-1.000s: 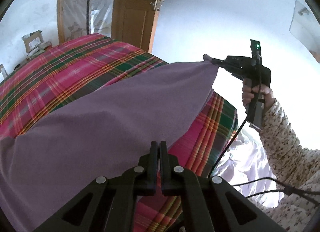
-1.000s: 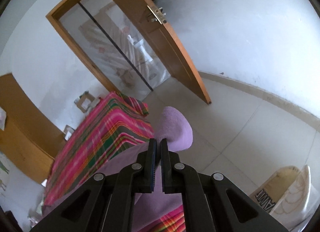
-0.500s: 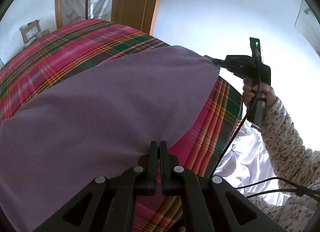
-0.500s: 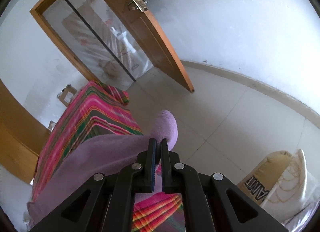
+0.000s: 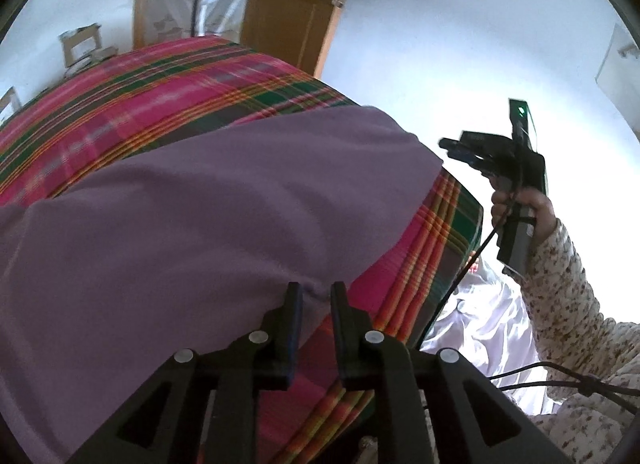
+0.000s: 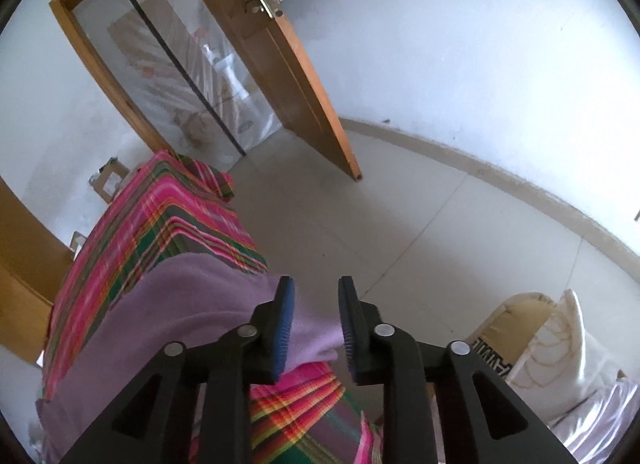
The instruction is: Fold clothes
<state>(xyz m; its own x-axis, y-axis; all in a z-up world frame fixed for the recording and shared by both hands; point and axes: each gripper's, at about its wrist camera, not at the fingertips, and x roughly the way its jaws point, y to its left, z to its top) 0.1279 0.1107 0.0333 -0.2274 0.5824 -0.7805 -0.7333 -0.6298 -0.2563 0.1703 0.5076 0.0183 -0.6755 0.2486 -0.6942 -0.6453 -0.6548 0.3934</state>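
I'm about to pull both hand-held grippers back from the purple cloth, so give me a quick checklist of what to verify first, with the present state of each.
1. Left hand-held gripper letting go: ok, jaws opening, cloth edge between them, pads not pressing.
2. Right hand-held gripper letting go: ok, jaws opening, gap visible.
3. Purple cloth resting on plaid bedspread: ok.
4. Cloth lying smooth: ok where seen, only soft ripples.
5. Fold edges aligned: cannot tell, lower layers hidden.
6. Cable clear of cloth: ok.
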